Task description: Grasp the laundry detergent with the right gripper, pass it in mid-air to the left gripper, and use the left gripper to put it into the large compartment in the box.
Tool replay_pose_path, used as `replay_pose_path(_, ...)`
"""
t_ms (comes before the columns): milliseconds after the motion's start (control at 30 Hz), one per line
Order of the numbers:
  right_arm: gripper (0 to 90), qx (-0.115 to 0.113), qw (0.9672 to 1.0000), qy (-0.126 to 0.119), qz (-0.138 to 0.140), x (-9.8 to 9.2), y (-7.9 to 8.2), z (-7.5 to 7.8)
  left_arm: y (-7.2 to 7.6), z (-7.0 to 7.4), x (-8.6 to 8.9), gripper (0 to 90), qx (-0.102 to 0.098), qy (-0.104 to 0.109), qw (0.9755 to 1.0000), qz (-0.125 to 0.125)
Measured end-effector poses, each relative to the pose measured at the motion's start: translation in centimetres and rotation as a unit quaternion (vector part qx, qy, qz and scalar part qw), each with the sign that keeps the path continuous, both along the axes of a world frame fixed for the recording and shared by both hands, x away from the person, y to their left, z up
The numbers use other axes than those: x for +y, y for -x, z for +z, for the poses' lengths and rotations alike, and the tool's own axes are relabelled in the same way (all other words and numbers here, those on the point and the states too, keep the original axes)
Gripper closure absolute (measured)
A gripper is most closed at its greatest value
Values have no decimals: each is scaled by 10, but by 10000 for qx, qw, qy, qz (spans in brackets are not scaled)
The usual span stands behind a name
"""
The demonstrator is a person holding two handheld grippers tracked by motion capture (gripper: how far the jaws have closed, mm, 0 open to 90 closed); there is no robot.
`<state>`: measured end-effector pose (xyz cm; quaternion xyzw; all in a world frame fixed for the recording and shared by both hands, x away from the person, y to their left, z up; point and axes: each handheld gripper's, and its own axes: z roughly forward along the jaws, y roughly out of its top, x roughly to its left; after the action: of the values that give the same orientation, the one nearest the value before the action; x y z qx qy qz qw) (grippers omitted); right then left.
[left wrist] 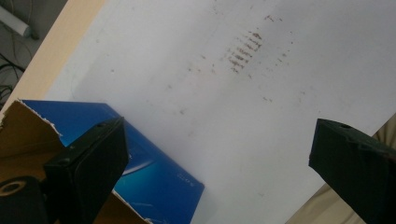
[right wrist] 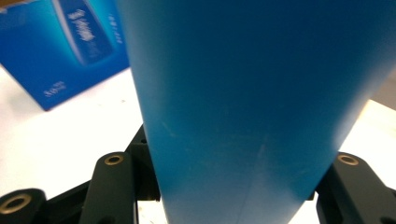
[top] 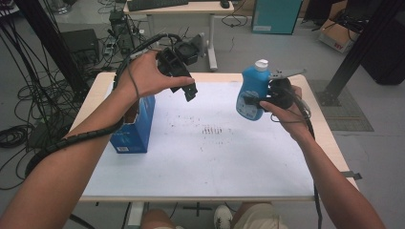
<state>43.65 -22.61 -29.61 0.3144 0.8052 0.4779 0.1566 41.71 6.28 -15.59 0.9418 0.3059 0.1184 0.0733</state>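
Above the table (top: 200,162), one blue bottle (top: 252,93) stands upright, long axis vertical, white cap up, clamped in the right hand-held gripper (top: 253,101). One blue box (top: 136,126) stands below the left hand-held gripper (top: 184,78), whose jaws gape empty.

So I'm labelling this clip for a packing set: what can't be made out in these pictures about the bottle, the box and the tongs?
- Blue bottle: the label is unreadable; too small in the high view, too close in the right gripper view.
- Blue box: the inside is hidden by the left forearm in the high view and by a jaw of the left tongs in the left gripper view.
- Right tongs: where the pads meet the bottle is hidden by the bottle.
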Motion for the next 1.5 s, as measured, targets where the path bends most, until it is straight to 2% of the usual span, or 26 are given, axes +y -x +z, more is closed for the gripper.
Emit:
replay_pose_path(100, 438, 39, 9998, 5, 173, 12, 1, 3, 1, 4, -1, 51, -33, -4, 10000, -75)
replay_pose_path(233, 438, -29, 9988, 81, 473, 32, 1, 4, 1, 9, -4, 50, -24, -9, 9997, -255)
replay_pose_path(333, 438, -137, 9969, 122, 767, 44, 0, 4, 2, 11, -6, 49, -50, -35, 9991, -408)
replay_pose_path(400, 438, -36, 9957, 61, 919, 53, 2, 3, 2, 11, -7, 49, -43, -5, 9988, -492)
replay_pose_path(500, 438, 30, 9921, 114, 1247, 67, 1, 0, 4, 12, -8, 49, -55, -111, 9979, -640)
replay_pose_path(600, 437, 94, 9884, 157, 1509, 80, 2, -3, 6, 13, -7, 49, -66, -124, 9976, -684)
replay_pose_path(733, 437, 128, 9811, 221, 1919, 96, 1, -9, 8, 16, -5, 48, -40, -188, 9969, -758)
replay_pose_path(867, 437, 167, 9755, 239, 2182, 109, 2, -12, 11, 20, -4, 48, -17, -206, 9963, -840)
replay_pose_path(933, 436, 138, 9721, 247, 2330, 114, 3, -13, 13, 22, -4, 47, 11, -185, 9950, -977)
replay_pose_path(967, 436, 146, 9688, 236, 2464, 119, 4, -13, 14, 23, -5, 47, 54, -181, 9948, -1004)
replay_pose_path(1000, 436, 147, 9671, 212, 2530, 122, 4, -13, 14, 24, -6, 47, 44, -214, 9942, -1057)
replay_pose_path(1033, 436, 147, 9671, 212, 2530, 122, 4, -13, 16, 24, -7, 47, 39, -254, 9937, -1089)
replay_pose_path(1100, 436, 117, 9632, 233, 2676, 128, 6, -13, 17, 25, -8, 48, 45, -273, 9929, -1157)
replay_pose_path(1133, 435, 115, 9624, 223, 2706, 130, 7, -13, 17, 27, -9, 48, 74, -276, 9923, -1209)
replay_pose_path(1167, 435, 92, 9600, 230, 2788, 133, 8, -14, 18, 28, -10, 48, 69, -249, 9917, -1257)
replay_pose_path(1233, 435, 49, 9574, 235, 2879, 137, 10, -13, 20, 30, -10, 47, 150, -200, 9900, -1387)
replay_pose_path(1267, 436, 10, 9566, 236, 2904, 138, 11, -13, 20, 31, -11, 46, 203, -191, 9890, -1451)
replay_pose_path(1300, 436, -19, 9561, 232, 2921, 139, 12, -13, 21, 30, -11, 45, 162, -182, 9891, -1452)
replay_pose_path(1367, 436, -54, 9554, 206, 2945, 141, 12, -12, 20, 31, -13, 45, 262, -335, 9869, -1556)
replay_pose_path(1400, 436, -87, 9545, 185, 2975, 141, 13, -12, 22, 29, -14, 44, 257, -230, 9881, -1501)
replay_pose_path(1433, 436, -110, 9533, 171, 3012, 142, 14, -12, 21, 30, -14, 44, 321, -366, 9854, -1631)
replay_pose_path(1467, 436, -124, 9525, 165, 3040, 142, 15, -11, 23, 29, -15, 44, 308, -260, 9870, -1556)
replay_pose_path(1500, 435, -149, 9517, 165, 3064, 143, 16, -11, 22, 29, -15, 44, 339, -412, 9844, -1679)
